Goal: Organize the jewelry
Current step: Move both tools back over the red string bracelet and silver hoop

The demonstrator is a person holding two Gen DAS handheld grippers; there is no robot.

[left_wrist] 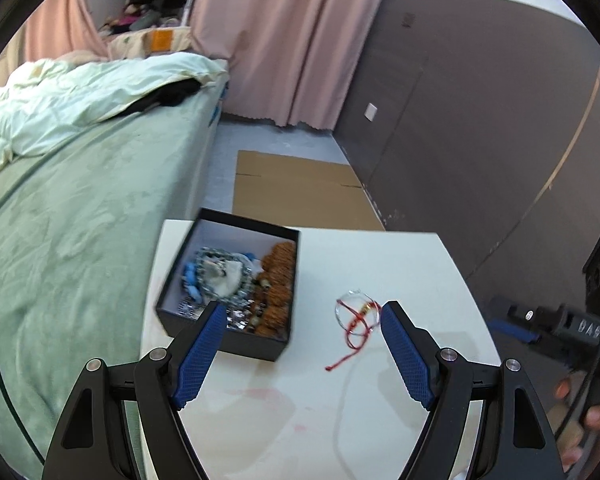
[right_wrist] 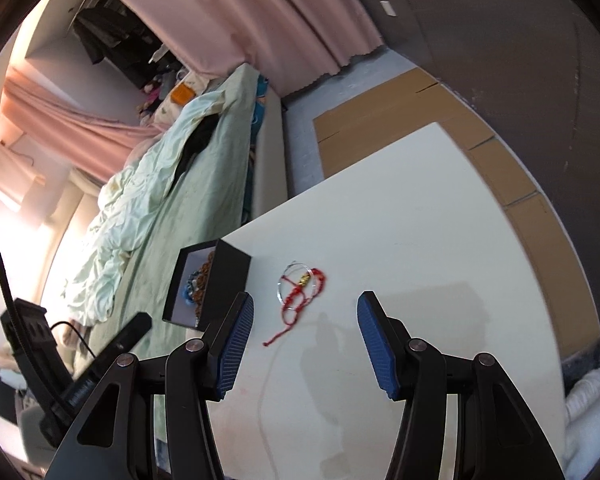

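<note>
White and smooth, the table (left_wrist: 400,264) stands beside a green bed (left_wrist: 72,208). On it a black box (left_wrist: 204,322) holds beads and chains; the left view looks into it, the right sees mostly its wall. A red cord bracelet (right_wrist: 300,292) and clear ring lie beside it. Left gripper (left_wrist: 302,354) and right gripper (right_wrist: 306,344) hover with fingers apart, empty.

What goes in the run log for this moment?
left tongs: open, empty | right tongs: open, empty | red cord bracelet: loose on white table | black box: holds other jewelry
</note>
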